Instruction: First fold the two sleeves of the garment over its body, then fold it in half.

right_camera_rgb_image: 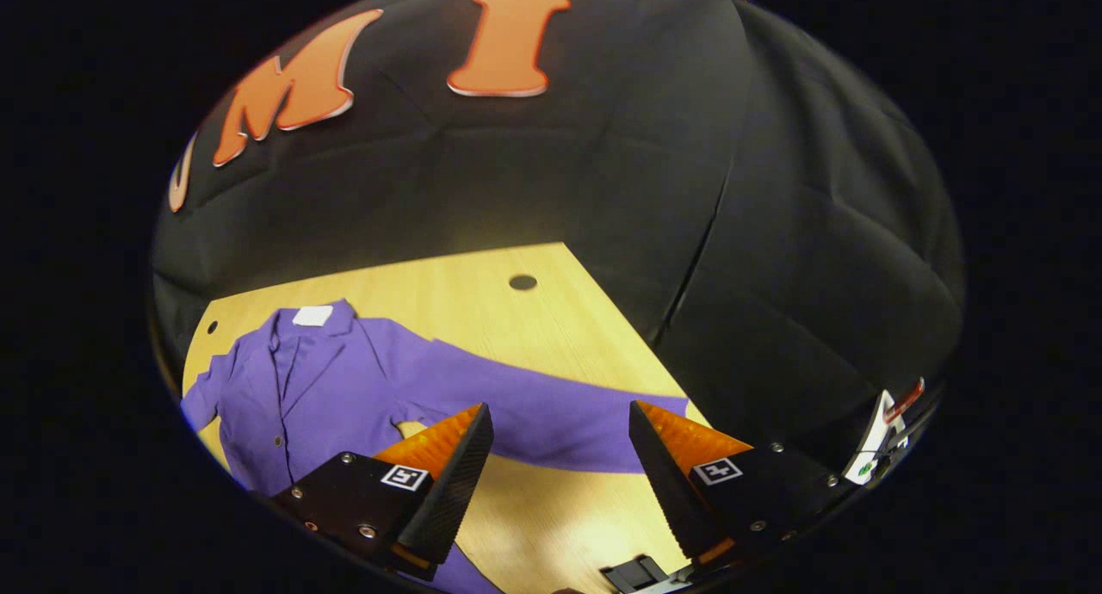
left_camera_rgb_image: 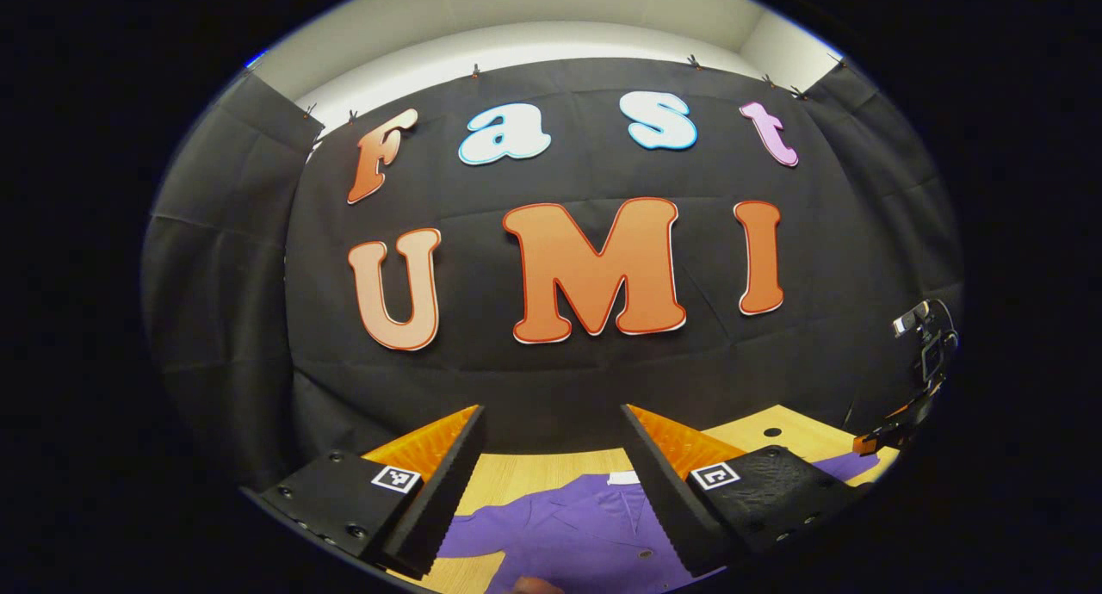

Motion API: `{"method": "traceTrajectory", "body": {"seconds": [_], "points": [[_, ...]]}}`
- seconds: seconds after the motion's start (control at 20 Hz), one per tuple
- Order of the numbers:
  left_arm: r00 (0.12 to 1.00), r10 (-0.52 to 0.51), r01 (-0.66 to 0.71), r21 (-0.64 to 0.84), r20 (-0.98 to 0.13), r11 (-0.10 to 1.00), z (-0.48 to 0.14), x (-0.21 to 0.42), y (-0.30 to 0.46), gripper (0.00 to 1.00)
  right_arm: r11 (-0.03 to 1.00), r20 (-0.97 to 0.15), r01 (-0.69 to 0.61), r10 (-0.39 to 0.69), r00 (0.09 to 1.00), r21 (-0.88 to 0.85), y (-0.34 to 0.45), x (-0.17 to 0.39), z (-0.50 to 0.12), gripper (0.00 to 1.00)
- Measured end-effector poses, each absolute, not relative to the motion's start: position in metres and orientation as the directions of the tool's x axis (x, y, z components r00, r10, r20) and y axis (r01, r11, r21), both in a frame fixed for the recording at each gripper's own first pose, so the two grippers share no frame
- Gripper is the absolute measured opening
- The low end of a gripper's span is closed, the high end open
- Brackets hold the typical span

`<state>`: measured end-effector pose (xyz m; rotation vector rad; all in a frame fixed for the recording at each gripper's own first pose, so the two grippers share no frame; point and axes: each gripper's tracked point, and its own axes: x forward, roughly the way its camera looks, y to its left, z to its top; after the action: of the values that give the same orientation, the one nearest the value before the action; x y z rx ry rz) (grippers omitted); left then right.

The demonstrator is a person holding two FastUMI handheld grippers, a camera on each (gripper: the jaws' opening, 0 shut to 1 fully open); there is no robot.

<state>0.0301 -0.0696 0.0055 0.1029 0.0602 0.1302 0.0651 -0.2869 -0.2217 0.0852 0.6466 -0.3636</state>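
Note:
A purple jacket (right_camera_rgb_image: 318,387) lies flat on the wooden table (right_camera_rgb_image: 482,301), collar toward the wall, with a white tag (right_camera_rgb_image: 312,316) at the neck. One long sleeve (right_camera_rgb_image: 551,413) stretches out toward the table's right edge. My right gripper (right_camera_rgb_image: 558,443) hovers open above that sleeve, with nothing between its fingers. In the left gripper view the jacket (left_camera_rgb_image: 568,534) lies below my left gripper (left_camera_rgb_image: 551,456), which is open and held above the collar area, empty.
The black cloth wall closes off the back and right of the table. Two round holes (right_camera_rgb_image: 523,281) are cut in the tabletop. A camera on a stand (left_camera_rgb_image: 925,353) is at the right edge. A small dark object (right_camera_rgb_image: 637,572) lies at the table's near edge.

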Motion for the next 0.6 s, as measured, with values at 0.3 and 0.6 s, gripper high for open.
{"method": "traceTrajectory", "body": {"seconds": [0.3,0.6], "points": [[0.975,0.204,-0.193,0.118,-0.089,0.974,-0.006,0.021,-0.057,0.98,0.926,-0.736,0.367,-0.306,0.604,-0.085,-0.332,0.067,-0.259,0.96],[0.950,0.278,-0.263,0.118,-0.143,0.958,-0.021,0.015,-0.039,1.00,0.898,-0.873,0.440,-0.194,0.448,0.026,-0.367,0.067,-0.304,0.96]]}}
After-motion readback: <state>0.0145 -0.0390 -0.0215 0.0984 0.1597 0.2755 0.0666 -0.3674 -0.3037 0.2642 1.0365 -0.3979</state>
